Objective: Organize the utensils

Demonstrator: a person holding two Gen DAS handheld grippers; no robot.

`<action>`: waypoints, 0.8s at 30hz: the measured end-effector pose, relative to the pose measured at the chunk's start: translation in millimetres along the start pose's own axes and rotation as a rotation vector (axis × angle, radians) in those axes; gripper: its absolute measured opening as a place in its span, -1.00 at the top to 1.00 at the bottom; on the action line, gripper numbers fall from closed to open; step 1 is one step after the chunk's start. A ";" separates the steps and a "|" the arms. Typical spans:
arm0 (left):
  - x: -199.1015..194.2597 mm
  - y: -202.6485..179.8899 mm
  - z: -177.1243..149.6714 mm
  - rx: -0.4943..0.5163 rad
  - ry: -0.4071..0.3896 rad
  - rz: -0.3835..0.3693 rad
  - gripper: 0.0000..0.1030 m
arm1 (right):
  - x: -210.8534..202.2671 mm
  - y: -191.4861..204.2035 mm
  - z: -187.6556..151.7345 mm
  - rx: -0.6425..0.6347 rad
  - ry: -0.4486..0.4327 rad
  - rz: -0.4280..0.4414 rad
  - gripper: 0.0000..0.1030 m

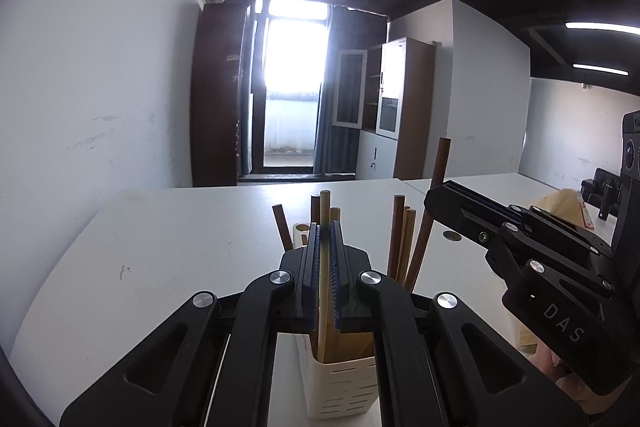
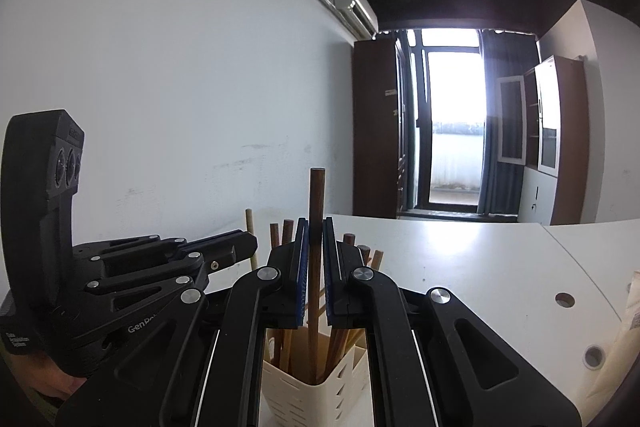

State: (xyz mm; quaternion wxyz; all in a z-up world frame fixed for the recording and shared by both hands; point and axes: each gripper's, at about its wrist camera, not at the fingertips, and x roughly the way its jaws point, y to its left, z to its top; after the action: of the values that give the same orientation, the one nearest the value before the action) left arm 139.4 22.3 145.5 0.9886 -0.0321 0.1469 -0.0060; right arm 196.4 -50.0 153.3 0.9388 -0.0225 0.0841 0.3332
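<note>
Clamped between the left gripper (image 1: 326,239) fingers: a pale wooden chopstick (image 1: 324,211), upright, its top clear above the fingertips and its lower end down inside the cream slotted holder (image 1: 340,387) on the white table (image 1: 180,247). Pinched likewise by the right gripper (image 2: 316,227): a dark brown chopstick (image 2: 316,195), near vertical, its foot sunk into the same holder (image 2: 304,399), seen here from one corner. Around both, more brown chopsticks (image 1: 400,239) leaning at angles in the holder, with lower halves hidden behind gripper linkages and holder walls, so no count possible. Holder base cut off at the bottom edge of both views; inner compartments hard to make out, only a dividing wall hinted in the right wrist view. Beyond the left fingers, a small cream cup-like rim (image 1: 301,229), mostly masked. Right gripper body (image 1: 520,247) visible at the right of the left wrist view, its fingertips closed around the tall dark stick. Tan paper bag (image 1: 564,203) behind it, largely covered. Window glare washing out the far doorway.
</note>
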 end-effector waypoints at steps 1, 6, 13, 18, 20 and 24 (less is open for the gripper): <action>0.7 1.1 -0.4 -0.003 0.005 0.004 0.91 | 1.3 -1.2 -1.7 0.004 0.010 -0.010 0.84; 7.2 7.9 -2.3 -0.025 0.053 -0.005 0.91 | 8.6 -4.2 -8.0 0.012 0.055 -0.015 0.84; -3.7 13.3 1.8 -0.032 0.030 -0.004 0.67 | 7.0 -7.9 -15.6 0.016 0.077 -0.036 0.82; -16.9 18.1 0.7 -0.037 0.019 0.005 0.53 | 2.6 -9.3 -16.4 0.019 0.077 -0.045 0.65; -22.3 17.9 0.3 -0.036 0.019 0.006 0.48 | 0.3 -8.1 -17.5 0.016 0.078 -0.050 0.65; -32.4 13.6 -7.0 -0.016 0.047 0.000 0.46 | -7.8 -5.5 -20.5 0.010 0.077 -0.061 0.55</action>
State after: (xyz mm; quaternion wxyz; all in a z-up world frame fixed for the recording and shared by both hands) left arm 106.4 36.1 147.3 0.9846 -0.0399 0.1700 -0.0056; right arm 191.0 -61.1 134.3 0.9446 -0.0333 0.1212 0.3031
